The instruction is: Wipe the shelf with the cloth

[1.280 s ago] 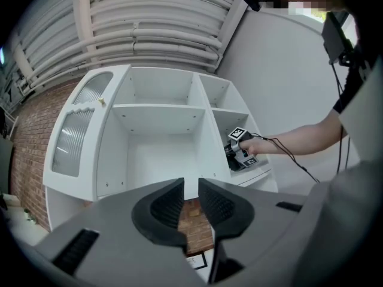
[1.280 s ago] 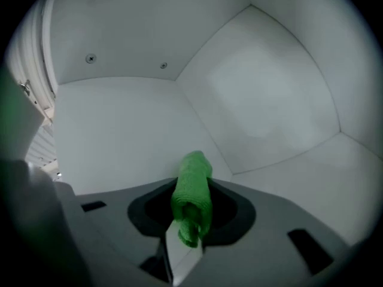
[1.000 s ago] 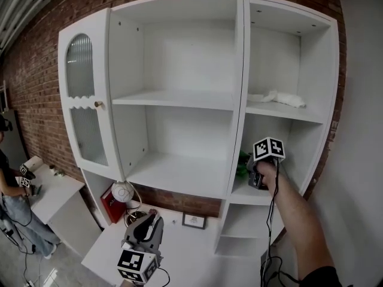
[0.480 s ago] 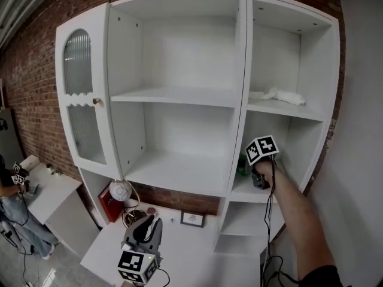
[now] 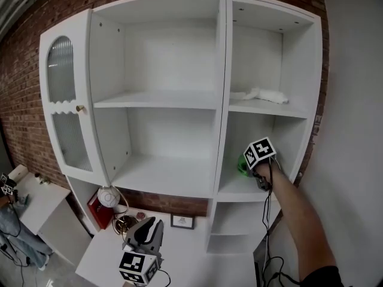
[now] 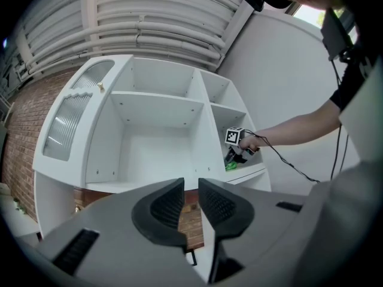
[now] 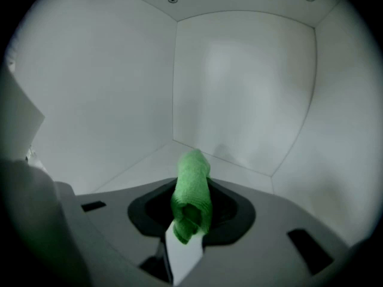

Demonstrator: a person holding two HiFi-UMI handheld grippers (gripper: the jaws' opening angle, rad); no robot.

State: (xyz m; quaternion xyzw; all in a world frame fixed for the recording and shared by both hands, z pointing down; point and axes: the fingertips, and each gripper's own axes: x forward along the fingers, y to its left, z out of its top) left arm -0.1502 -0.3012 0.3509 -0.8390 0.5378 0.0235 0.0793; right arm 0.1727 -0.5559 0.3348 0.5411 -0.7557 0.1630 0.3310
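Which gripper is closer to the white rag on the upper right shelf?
Right. The right gripper, clamping the green cloth, is in the compartment just below the white rag; the left gripper hangs far down-left.

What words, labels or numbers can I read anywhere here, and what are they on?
None can be read.
Cube on the left gripper, cube on the right gripper: black-and-white squares, no letters.
Framed picture on the desk: too small to read.
Green cloth in the right gripper: no label shows.
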